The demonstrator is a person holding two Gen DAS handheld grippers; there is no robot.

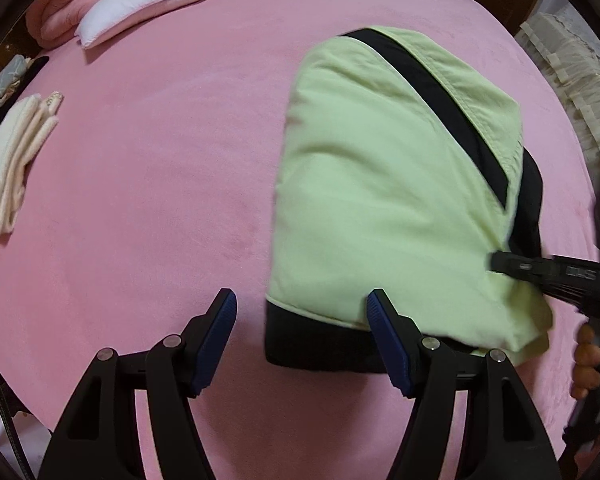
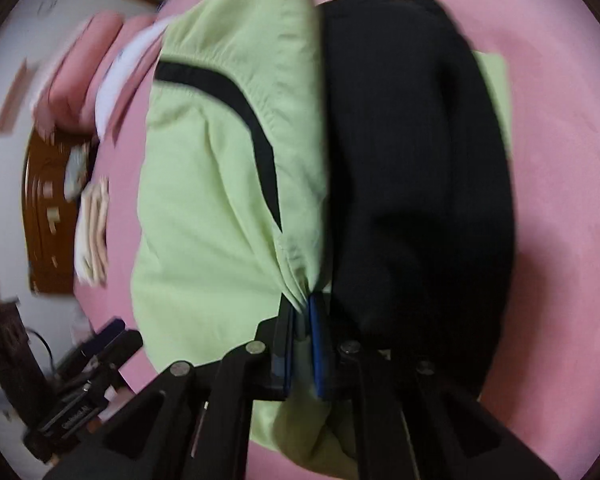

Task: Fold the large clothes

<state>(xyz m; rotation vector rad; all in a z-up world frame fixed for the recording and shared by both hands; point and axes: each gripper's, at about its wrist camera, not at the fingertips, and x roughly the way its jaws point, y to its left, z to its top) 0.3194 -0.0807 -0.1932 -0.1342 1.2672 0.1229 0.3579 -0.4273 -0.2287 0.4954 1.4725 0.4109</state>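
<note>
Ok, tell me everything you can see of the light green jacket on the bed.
The jacket is light green with a black stripe and black hem, in thin woven-looking cloth. It lies folded into a compact bundle on the pink bedspread, black lining showing on one side. The right gripper pinches a bunched green edge, jaws shut. The left gripper hovers open at its near corner.

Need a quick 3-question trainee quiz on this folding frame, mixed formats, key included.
1. True or false: the right hand-held gripper is shut on the folded lime-green jacket with black trim.
2. Are the left hand-held gripper's jaws open or shut?
3. What lies at the far left of the pink bedspread in the left wrist view? A) folded cream cloth B) blue bucket C) red shoe

Key: 1 true; 2 open, nothing held; 3 A.
</note>
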